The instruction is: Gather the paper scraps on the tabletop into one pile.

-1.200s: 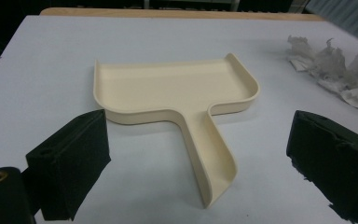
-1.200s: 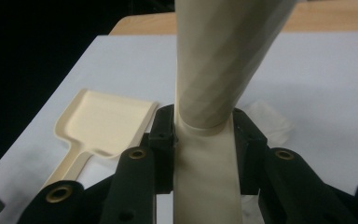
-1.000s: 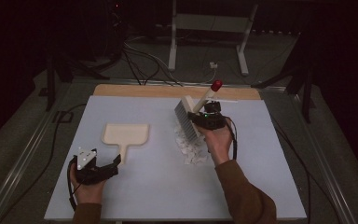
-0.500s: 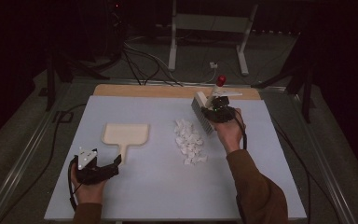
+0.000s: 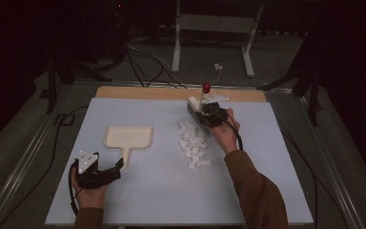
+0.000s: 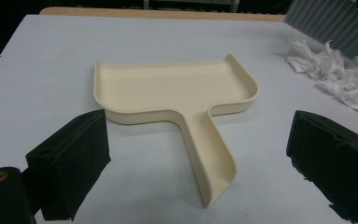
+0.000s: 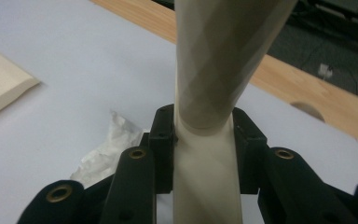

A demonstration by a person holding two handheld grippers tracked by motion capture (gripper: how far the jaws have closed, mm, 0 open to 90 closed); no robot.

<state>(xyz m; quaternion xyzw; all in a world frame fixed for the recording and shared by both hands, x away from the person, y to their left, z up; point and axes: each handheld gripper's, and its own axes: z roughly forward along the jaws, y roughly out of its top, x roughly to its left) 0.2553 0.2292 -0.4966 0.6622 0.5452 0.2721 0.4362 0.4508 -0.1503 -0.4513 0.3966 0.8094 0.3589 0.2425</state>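
- Brush (image 5: pixel 198 102): it stands at the far end of the paper scraps (image 5: pixel 194 144), near the table's wooden back edge, its cream handle clamped between the jaws of the right gripper (image 5: pixel 211 114). A second ago its bristle head lay down the right side of the heap; it has since been carried back and away, off the scraps.
- Meaning, in my judgement: one stroke is finished and the brush is being reset behind the heap for another pass toward the dustpan (image 5: pixel 127 137).
- Paper scraps: a loose white strip on the table (image 5: pixel 286 191), right of centre, still well apart from the dustpan (no scrap lies in the pan yet).
- Dustpan: it lies flat, left of centre, with its handle pointing toward the person. The left gripper view shows the pan bare inside.
- Left gripper (image 5: pixel 108 173): it rests on the table just short of the dustpan's handle, jaws spread wide and holding nothing, unmoved over the last second. The pan is therefore unsteadied and may slide when paper is pushed against it.
- Surroundings: cables and a white stand on the floor behind the table, well clear of the work.
- Obstructions: none lie between heap and pan; the gap itself is the remaining work.
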